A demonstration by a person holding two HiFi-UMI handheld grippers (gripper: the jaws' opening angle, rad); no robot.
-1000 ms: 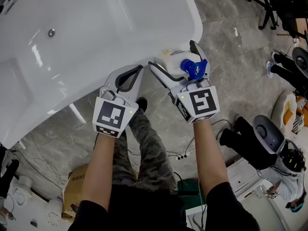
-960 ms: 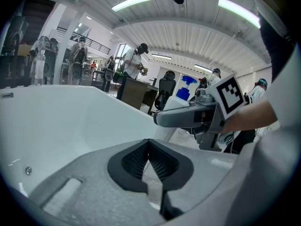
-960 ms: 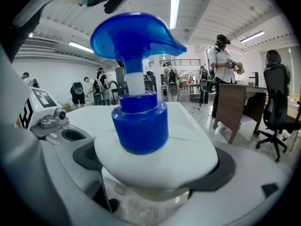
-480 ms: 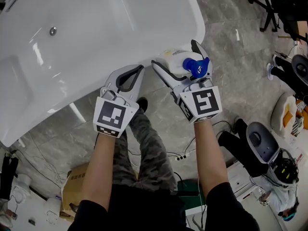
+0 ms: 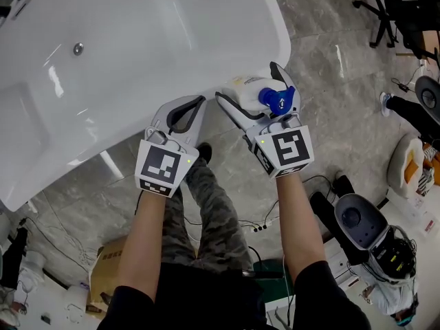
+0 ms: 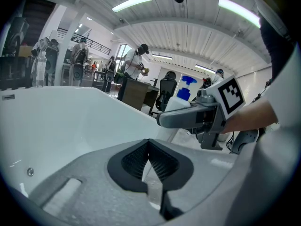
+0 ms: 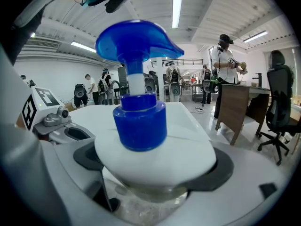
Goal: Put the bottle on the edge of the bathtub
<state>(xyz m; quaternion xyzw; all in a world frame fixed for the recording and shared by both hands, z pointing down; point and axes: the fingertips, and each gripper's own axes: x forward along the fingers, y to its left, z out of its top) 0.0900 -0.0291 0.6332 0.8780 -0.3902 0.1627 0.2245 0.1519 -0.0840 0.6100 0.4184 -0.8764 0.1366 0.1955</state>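
A white bottle (image 5: 245, 88) with a blue pump top (image 5: 278, 99) hangs upright in my right gripper (image 5: 247, 81), which is shut on the bottle's body. It is just off the near corner of the white bathtub (image 5: 206, 19), close to its rim. In the right gripper view the bottle (image 7: 155, 159) fills the jaws, and its blue pump top (image 7: 136, 46) stands in front of the bathtub's rim (image 7: 188, 121). My left gripper (image 5: 199, 102) is shut on nothing, next to the tub's outer wall. The left gripper view shows its closed pads (image 6: 149, 160), the bathtub (image 6: 70, 121) and the right gripper's finger (image 6: 183, 117).
The tub's drain (image 5: 78, 48) is inside at the far left. Grey tiled floor lies below, with cables (image 5: 258, 222) and a cardboard box (image 5: 103, 270). An office chair (image 5: 385, 5) stands at the top right; a person (image 5: 371, 243) crouches at the lower right.
Both grippers and the bottle have held almost the same place. The person at the lower right has moved further down in the view.
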